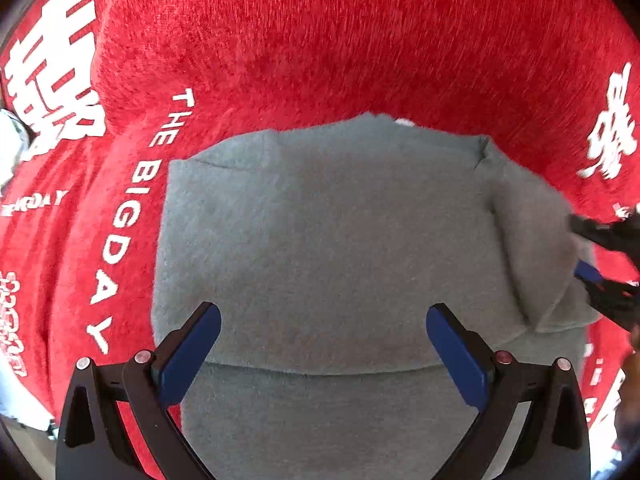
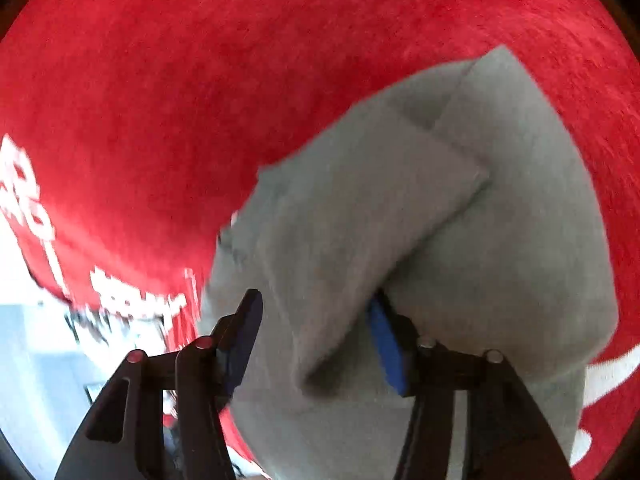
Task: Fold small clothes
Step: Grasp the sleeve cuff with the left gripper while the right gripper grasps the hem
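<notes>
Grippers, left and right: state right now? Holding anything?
Left gripper: open, hovering over the grey garment, holding nothing.
Right gripper: partly closed around a fold of the grey garment; firm pinch cannot be told.

Hard to say what room this is, probably somewhere domestic: all you get is a red fleece blanket (image 1: 320,40) printed "THE BIG DAY" covering everything.

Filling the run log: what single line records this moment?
left gripper: open above grey fleece garment | right gripper: around its fold | red printed cloth underneath
</notes>
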Demonstrator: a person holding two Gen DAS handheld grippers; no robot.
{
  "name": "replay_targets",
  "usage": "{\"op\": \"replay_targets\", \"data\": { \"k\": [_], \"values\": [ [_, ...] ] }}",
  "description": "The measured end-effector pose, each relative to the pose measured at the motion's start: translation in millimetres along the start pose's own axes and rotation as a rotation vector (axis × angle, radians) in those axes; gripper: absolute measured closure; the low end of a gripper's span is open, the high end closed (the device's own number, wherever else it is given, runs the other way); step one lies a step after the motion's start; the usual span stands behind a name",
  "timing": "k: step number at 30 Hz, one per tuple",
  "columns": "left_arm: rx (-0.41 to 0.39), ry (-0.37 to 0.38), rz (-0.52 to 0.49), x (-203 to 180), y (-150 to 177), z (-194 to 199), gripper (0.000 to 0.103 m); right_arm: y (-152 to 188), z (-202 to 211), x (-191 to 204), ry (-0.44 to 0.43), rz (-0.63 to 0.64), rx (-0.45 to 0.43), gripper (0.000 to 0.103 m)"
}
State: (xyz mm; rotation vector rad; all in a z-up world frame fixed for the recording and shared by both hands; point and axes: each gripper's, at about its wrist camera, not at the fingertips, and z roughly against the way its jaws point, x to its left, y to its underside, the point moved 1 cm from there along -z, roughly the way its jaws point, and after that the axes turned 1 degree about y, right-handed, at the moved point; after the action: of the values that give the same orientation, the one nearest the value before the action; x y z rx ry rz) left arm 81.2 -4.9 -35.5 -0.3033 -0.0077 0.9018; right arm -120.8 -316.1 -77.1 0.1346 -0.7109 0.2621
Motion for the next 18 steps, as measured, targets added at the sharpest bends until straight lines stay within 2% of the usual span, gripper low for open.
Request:
{"op": "replay_targets", "data": {
  "k": [1,3,5,7,11,13,14,16,17,18],
  "values": [
    [-0.003,0.022,0.008,2,-1,3,0.000,-8,-5,2,0.014,-0.011,-0.004,0.096],
    [-0.009,0.071,0.036,10,-5,6,0.000,-13,-9,17,0.035,0.041,-0.020,0.097],
    [-0.017,0.130,0.070,19,-8,10,0.000,-8,-13,50,0.029,0.184,-0.019,0.097],
    [-0.025,0.186,0.098,27,-11,12,0.000,14,-27,91,0.047,0.377,0.023,0.097],
    [-0.030,0.288,0.140,36,-16,10,0.000,69,-65,125,0.099,0.608,0.156,0.096],
    [-0.004,0.339,0.161,38,-15,2,0.000,89,-80,121,0.125,0.650,0.215,0.096],
    [0.011,0.358,0.168,37,-14,-2,0.000,97,-88,116,0.129,0.647,0.256,0.092],
    [0.047,0.380,0.175,34,-12,-13,0.000,105,-97,106,0.156,0.616,0.306,0.092],
    [0.058,0.383,0.174,32,-10,-17,0.000,109,-96,100,0.166,0.602,0.317,0.088],
    [0.067,0.383,0.172,30,-8,-20,0.000,111,-94,98,0.155,0.592,0.321,0.076]
  ]
}}
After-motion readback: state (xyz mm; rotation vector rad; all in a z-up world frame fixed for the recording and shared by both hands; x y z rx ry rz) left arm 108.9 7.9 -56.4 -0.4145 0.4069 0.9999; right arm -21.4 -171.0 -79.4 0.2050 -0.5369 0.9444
